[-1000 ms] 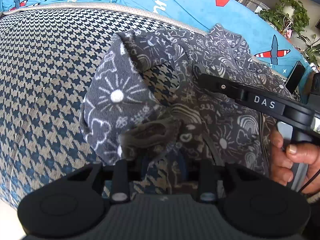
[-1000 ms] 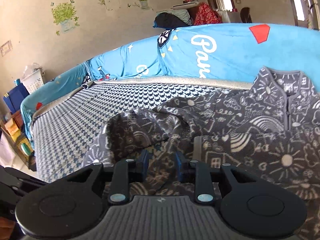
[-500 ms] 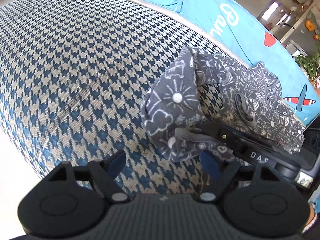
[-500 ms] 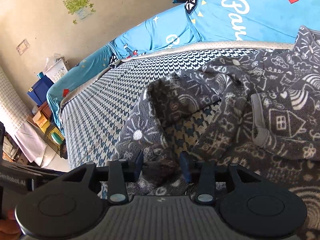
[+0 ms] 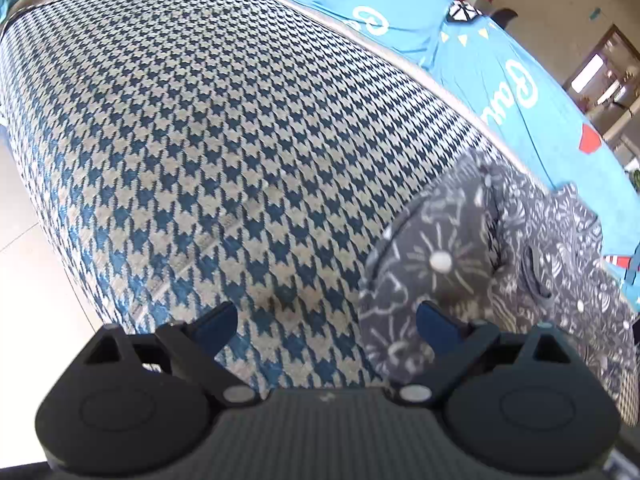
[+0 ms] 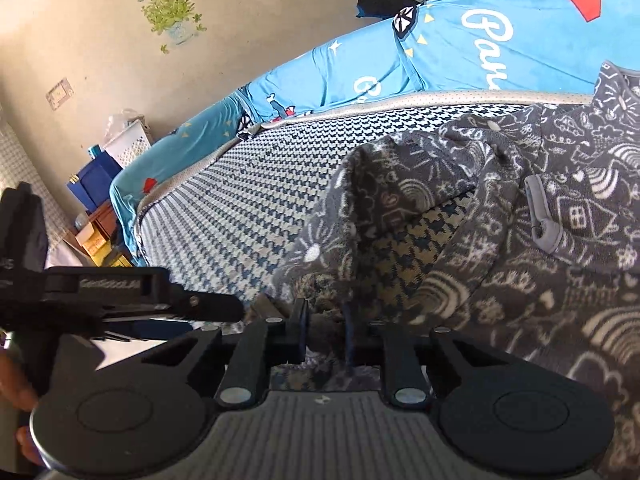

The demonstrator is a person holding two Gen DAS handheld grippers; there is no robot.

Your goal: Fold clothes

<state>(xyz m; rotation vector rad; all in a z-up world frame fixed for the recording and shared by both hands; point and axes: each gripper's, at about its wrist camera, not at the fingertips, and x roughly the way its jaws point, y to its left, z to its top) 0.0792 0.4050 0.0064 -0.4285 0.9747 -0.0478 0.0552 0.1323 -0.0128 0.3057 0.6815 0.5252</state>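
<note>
Two grippers are at work on one soft garment, a grey fleece jacket [image 6: 520,208] printed with white doodles, lying rumpled on the houndstooth bed cover [image 5: 240,140] near its front edge. It looks light, limp and a little grippy, so I judge it will sag and drag rather than slide; the cuff or hem edge is the place to take it. My right gripper [image 6: 326,336] points shallowly downward and its jaws are closing, with a bunch of the sleeve end between them. My left gripper [image 5: 326,322] tilts more steeply down at the bed cover, its jaws opening wide and nothing pinched; one blue pad sits in front of the sleeve [image 5: 432,264], which lies just to its right.
</note>
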